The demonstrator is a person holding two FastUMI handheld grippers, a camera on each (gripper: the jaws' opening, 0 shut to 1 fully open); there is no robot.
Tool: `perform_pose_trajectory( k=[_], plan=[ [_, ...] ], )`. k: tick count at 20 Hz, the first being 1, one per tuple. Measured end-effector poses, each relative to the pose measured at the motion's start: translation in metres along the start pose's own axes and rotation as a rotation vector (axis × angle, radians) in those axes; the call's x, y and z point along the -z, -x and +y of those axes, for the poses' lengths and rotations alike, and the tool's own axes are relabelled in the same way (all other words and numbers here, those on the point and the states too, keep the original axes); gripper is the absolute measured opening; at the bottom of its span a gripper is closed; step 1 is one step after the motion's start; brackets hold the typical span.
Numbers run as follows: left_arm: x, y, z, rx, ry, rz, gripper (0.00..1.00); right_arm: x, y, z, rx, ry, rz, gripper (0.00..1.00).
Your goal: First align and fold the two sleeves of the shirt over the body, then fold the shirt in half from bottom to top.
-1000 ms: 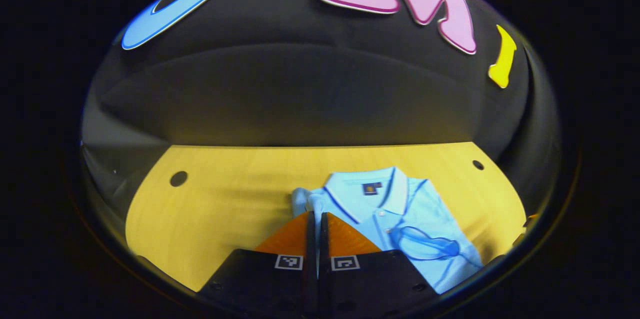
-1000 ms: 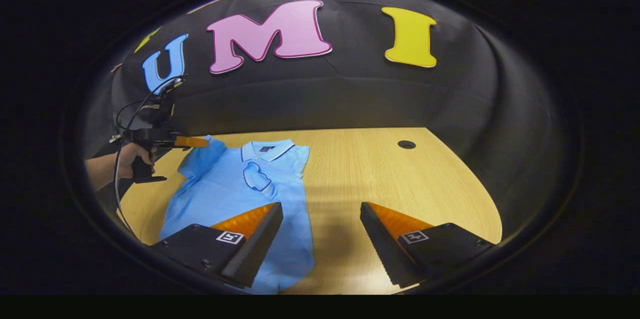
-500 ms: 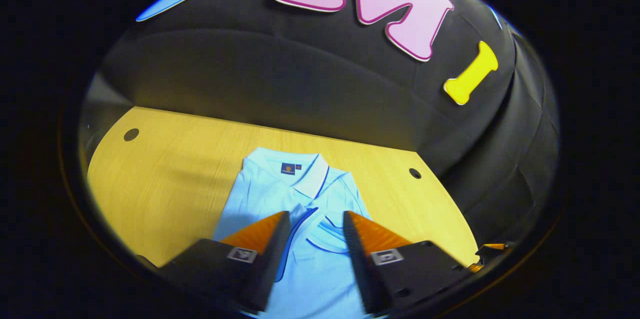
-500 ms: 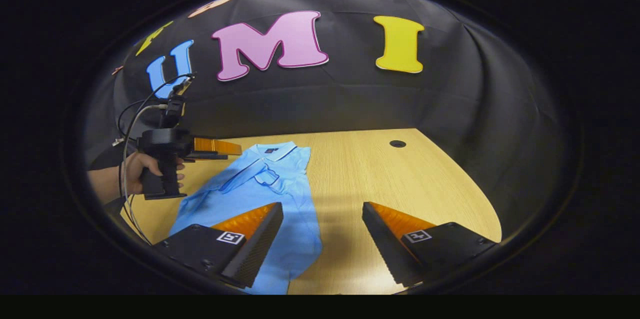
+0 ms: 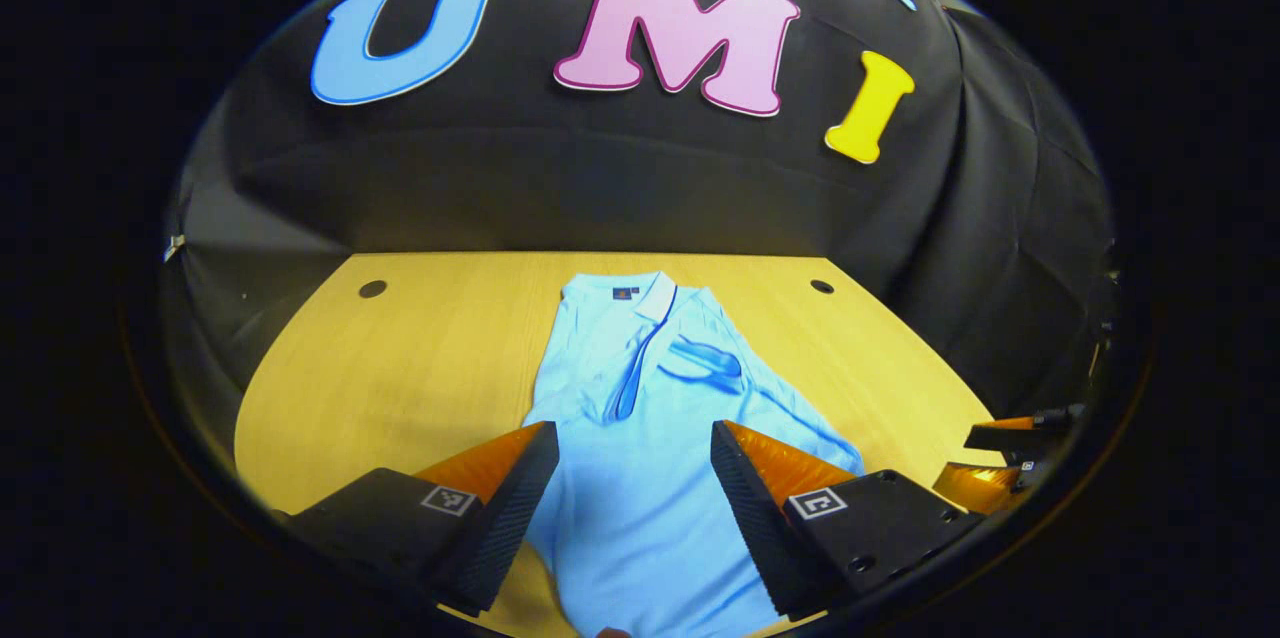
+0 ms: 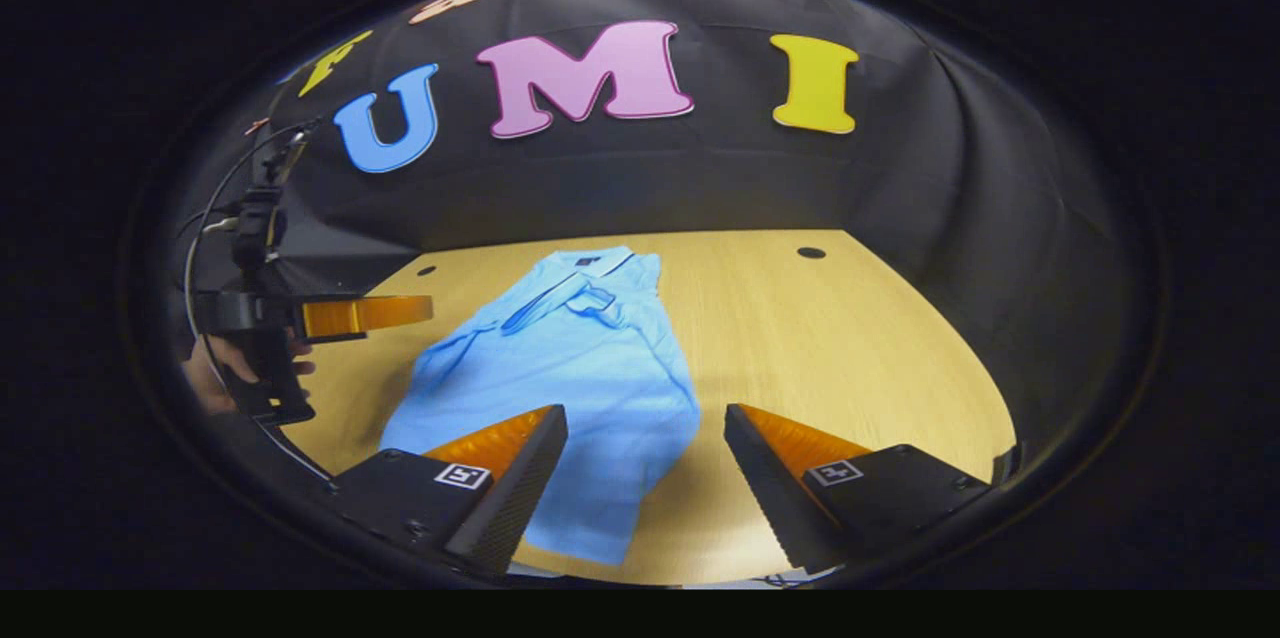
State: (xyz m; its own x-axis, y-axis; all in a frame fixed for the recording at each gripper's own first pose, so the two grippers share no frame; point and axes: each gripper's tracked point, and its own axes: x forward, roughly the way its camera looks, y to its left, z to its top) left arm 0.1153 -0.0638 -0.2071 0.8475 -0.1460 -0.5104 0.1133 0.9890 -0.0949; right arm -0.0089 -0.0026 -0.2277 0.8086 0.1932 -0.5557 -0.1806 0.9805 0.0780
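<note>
Shirt, light blue, flat on wooden desk, collar toward the far edge, hem toward the near edge. Both sleeves lying folded over the body; dark-trimmed cuff resting across the chest just below the collar. Bottom half not yet folded up.

Left gripper hovering above the lower body of the shirt, fingers spread wide, cloth visible between them, nothing held. Same gripper seen from the side in the right gripper view, off to the left, raised clear of the desk, grasped by a hand with cables looping up behind; spread of its fingers not readable from that angle.

Right gripper likewise wide open and holding nothing, over the near right edge of the shirt, one finger above cloth, the other above bare desk. Tips of that gripper peeking in at the lower right of the left gripper view, beside the shirt.

Left gripper view: placket and collar label head-on, plus two small round holes near the desk's far corners. Right gripper view: whole outline of the shirt at a slant, including the near hem corner.
</note>
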Motion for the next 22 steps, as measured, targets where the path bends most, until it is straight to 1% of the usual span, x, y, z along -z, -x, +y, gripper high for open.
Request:
perform_pose_trajectory(
  k=[4,9,10,11,13,14,15,16,18,19,20,21,22],
  plan=[
    [0.061,0.056,0.002,-0.006,0.052,0.05,0.98,0.042,0.016,0.014,-0.001,-0.013,0.063,0.99],
    [0.146,0.083,0.001,-0.021,0.09,0.177,0.98,0.093,0.021,0.018,0.026,-0.054,0.149,0.99],
    [0.155,0.083,0.0,-0.029,0.098,0.195,0.98,0.102,0.021,0.018,0.034,-0.053,0.163,0.99],
    [0.165,0.082,-0.004,-0.032,0.102,0.209,0.98,0.112,0.02,0.017,0.042,-0.049,0.182,0.92],
    [0.18,0.081,-0.004,-0.055,0.078,0.231,0.98,0.126,0.016,0.019,0.049,-0.049,0.207,0.92],
    [0.186,0.081,-0.002,-0.068,0.06,0.238,0.98,0.131,0.015,0.02,0.055,-0.042,0.216,0.99],
    [0.191,0.08,-0.001,-0.08,0.044,0.245,0.98,0.134,0.011,0.02,0.06,-0.03,0.222,0.99],
    [0.195,0.078,-0.001,-0.09,0.034,0.255,0.98,0.139,0.007,0.02,0.063,-0.018,0.232,0.92],
    [0.205,0.074,0.0,-0.107,0.027,0.285,0.98,0.151,0.004,0.024,0.062,-0.008,0.269,0.92],
    [0.212,0.075,0.001,-0.124,0.026,0.307,0.98,0.145,0.004,0.025,0.065,0.009,0.236,0.99],
    [0.211,0.074,0.002,-0.138,0.002,0.294,0.98,0.148,0.002,0.027,0.062,0.023,0.256,0.99],
    [0.215,0.074,0.0,-0.146,-0.027,0.301,0.99,0.146,0.0,0.027,0.061,0.048,0.237,0.99],
    [0.214,0.072,-0.002,-0.139,-0.042,0.285,0.97,0.15,0.001,0.025,0.065,0.067,0.254,0.99]
  ],
)
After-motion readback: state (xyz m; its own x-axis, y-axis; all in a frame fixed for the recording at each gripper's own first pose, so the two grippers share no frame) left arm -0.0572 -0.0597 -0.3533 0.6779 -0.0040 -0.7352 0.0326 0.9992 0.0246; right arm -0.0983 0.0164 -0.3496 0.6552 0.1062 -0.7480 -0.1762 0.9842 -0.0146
